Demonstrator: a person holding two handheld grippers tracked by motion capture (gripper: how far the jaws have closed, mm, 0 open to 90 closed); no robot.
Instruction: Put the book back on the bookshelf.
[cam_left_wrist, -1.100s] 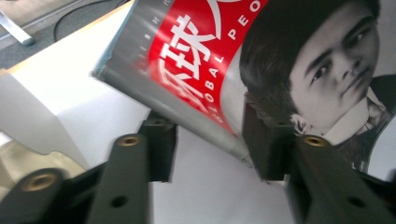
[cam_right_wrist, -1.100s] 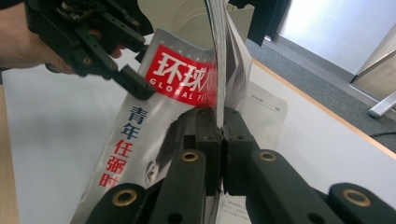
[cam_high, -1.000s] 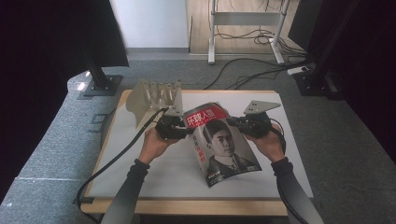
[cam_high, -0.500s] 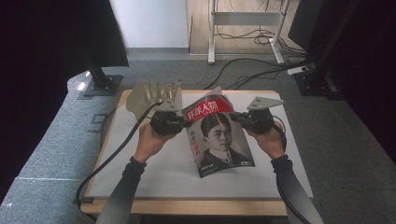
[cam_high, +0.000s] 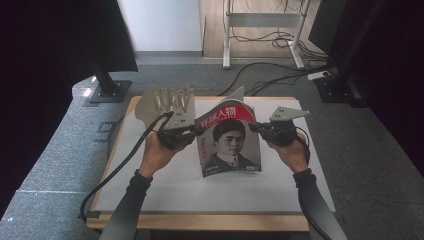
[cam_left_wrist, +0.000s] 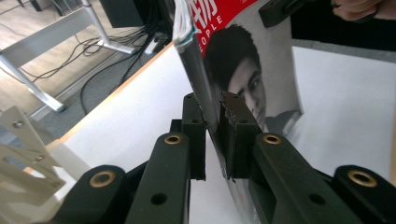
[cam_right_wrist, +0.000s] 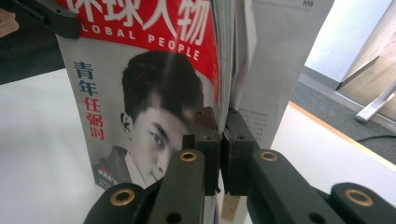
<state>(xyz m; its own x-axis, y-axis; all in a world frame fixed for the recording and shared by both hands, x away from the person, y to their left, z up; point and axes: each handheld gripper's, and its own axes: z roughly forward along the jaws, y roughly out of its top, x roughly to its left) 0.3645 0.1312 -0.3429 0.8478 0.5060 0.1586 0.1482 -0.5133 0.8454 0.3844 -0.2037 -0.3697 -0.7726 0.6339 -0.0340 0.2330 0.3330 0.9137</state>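
i see the magazine (cam_high: 230, 142) held upright above the white table (cam_high: 165, 180), between the left gripper (cam_high: 196, 131) and the right gripper (cam_high: 254, 128), each clamped on one side edge. its cover faces me: red banner with white characters over a black-and-white portrait, pages fanning behind the top.

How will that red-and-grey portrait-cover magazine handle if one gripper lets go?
Likely floppy: the red-and-grey portrait-cover magazine already bows between the left gripper and right gripper. Probably light, held by thin edges. Its pages may fan open.
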